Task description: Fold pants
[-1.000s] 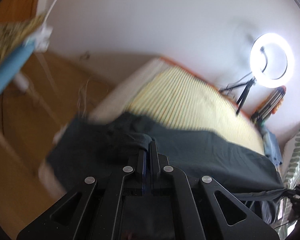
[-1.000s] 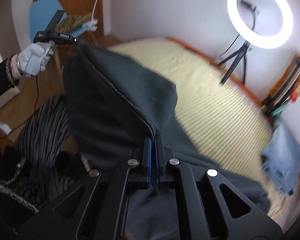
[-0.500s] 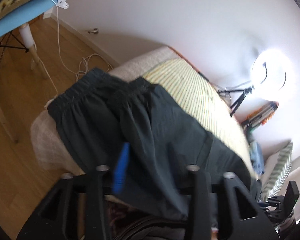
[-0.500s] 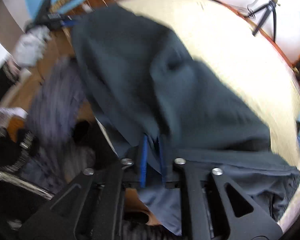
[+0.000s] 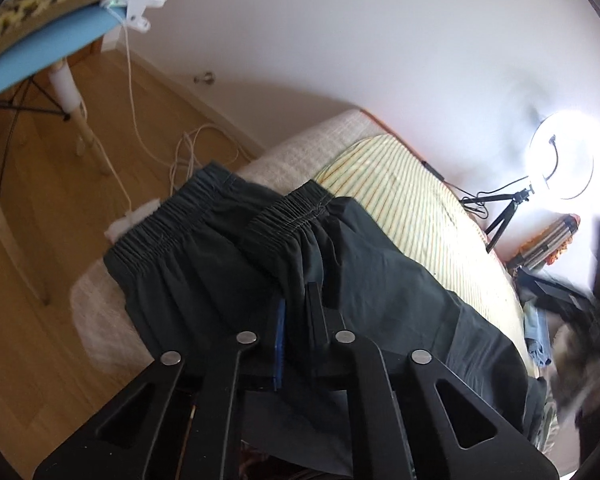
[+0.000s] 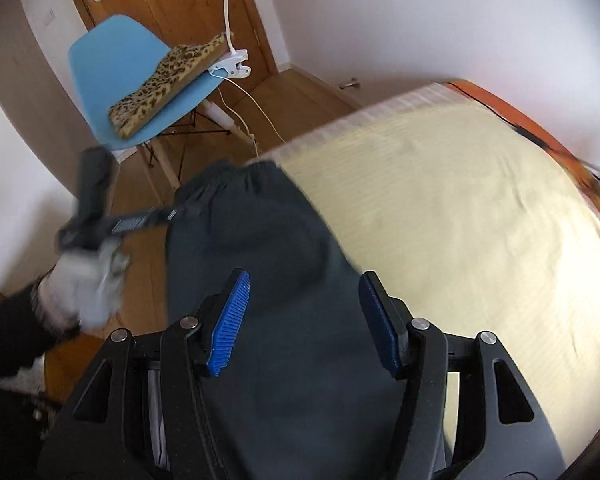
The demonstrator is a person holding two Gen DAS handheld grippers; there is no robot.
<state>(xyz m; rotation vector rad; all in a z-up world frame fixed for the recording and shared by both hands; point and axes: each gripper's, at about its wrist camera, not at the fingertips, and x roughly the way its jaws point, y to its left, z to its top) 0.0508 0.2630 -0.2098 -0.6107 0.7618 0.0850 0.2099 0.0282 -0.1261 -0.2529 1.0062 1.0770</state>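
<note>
Dark pants (image 5: 340,264) spread across the striped bed (image 5: 416,216), waistband at centre frame. Left tongs (image 5: 296,304) just closing, pinching pants fabric, lower centre. Right tongs (image 6: 304,320) just opening, spread above the pants, gripping nothing.

No legible text, brand, number or sign in either view. Left gripper (image 6: 168,214), seen in the right wrist view: a pale label patch on its body, blurred by motion, characters not readable. Stack of books or folders (image 5: 548,244) against the wall below the ring light, left wrist view: spines too small and washed out to read. Dark pants (image 5: 300,264): no visible tag or print on the elastic waistband. Blue chair (image 6: 112,60) and leopard-print cushion (image 6: 168,84): pattern only, no lettering.
</note>
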